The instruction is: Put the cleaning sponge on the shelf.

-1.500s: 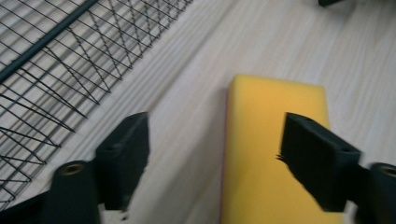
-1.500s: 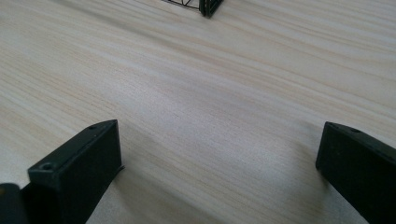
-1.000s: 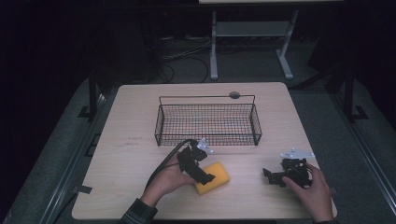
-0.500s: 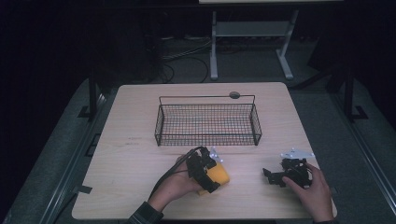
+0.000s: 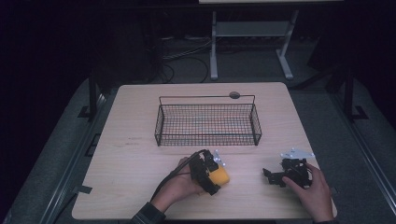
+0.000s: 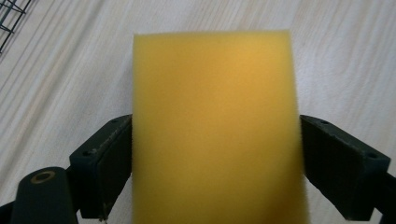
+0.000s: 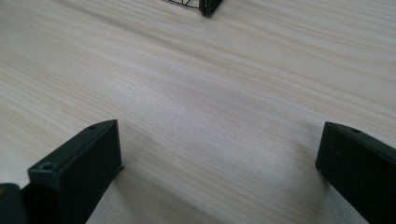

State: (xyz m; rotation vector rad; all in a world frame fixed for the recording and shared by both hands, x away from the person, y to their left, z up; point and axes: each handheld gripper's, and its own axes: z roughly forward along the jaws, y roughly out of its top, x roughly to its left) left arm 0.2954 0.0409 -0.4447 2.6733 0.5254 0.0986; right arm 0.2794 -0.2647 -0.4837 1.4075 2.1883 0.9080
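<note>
Table (image 5: 140,140): light wood-grain top, rounded corners, standing on dark grey flooring; cables and a pale metal frame lie on the floor beyond its far edge.

Wire basket (image 5: 208,121): black mesh, rectangular, open-topped, standing near the middle of the table, toward the far side. A small dark round disc (image 5: 234,95) sits on the table just behind its far right corner. A corner of the basket also shows at the top of the right gripper view (image 7: 208,5) and at the top left of the left gripper view (image 6: 11,18).

Sponge (image 5: 219,177): yellow, block-shaped, plain-faced. It is at the near side of the table, in front of the basket and apart from it, held in the left claw. In the left gripper view the sponge (image 6: 215,130) stands between the two black jaws with the wood grain behind it; whether it rests on the table or is lifted off it cannot be told.

Left claw (image 5: 210,172): clenched on the sponge, one jaw pressed against each side of the block. The left hand (image 5: 180,186) holds it, a dark sleeve at the wrist; a cable trails back along the hand.

Right claw (image 5: 273,176): released, jaws spread wide with bare table between them, as the right gripper view (image 7: 219,172) shows. It is low over the near right part of the table, well apart from the sponge, held by the right hand (image 5: 313,191), with a grey plate on top.
</note>
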